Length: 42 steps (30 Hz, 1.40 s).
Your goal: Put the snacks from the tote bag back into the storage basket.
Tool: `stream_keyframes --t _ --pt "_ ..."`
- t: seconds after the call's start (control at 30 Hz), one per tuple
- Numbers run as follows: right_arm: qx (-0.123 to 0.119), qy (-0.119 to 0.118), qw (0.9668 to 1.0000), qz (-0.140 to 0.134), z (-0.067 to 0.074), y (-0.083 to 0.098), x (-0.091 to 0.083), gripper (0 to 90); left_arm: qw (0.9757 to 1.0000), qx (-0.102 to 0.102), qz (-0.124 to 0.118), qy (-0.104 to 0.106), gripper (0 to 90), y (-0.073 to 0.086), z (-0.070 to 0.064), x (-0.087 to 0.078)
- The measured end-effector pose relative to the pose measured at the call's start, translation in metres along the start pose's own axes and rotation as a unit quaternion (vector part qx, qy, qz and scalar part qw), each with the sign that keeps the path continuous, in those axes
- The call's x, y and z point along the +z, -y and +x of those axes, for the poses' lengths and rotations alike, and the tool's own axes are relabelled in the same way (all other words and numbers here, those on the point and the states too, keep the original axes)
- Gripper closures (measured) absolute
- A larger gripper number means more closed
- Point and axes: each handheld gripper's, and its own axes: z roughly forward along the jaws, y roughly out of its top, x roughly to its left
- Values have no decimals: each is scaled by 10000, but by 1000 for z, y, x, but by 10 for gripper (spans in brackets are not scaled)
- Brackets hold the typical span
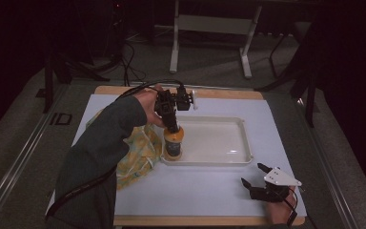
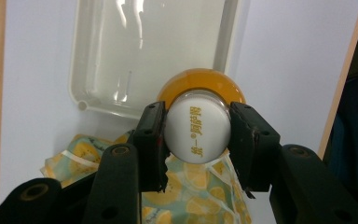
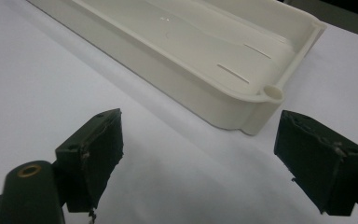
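An orange bottle (image 1: 174, 142) with a white cap (image 2: 196, 127) stands upright at the near left corner of the white tray (image 1: 228, 123). My left gripper (image 1: 170, 125) comes down on it from above and is shut on the cap, a black pad pressed on each side. In the left gripper view the bottle's orange shoulder (image 2: 200, 79) shows behind the cap. My right gripper (image 1: 252, 176) rests open near the table's front right edge, its jaws wide apart with nothing between them. Its own view looks at the tray's corner (image 3: 266, 100).
A yellow lemon-print cloth bag (image 1: 136, 152) lies crumpled left of the tray, also below the cap as the bag (image 2: 200, 191). White paper (image 1: 209, 191) covers the wooden tabletop. A table frame (image 1: 214, 28) stands on the floor beyond.
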Motion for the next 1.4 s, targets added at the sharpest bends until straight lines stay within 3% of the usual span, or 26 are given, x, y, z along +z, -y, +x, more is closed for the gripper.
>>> stream_keyframes --t 0.4,0.83,1.4 --pt "1 1 10000 -25 0 0 0 151 10000 -41 5 -18 588 -3 3 10" --pt "-3 5 10000 -33 0 0 0 151 9998 -76 181 20 588 -4 7 31" --pt "-16 8 10000 -50 0 0 -1 151 9991 -47 424 31 588 -6 6 42"
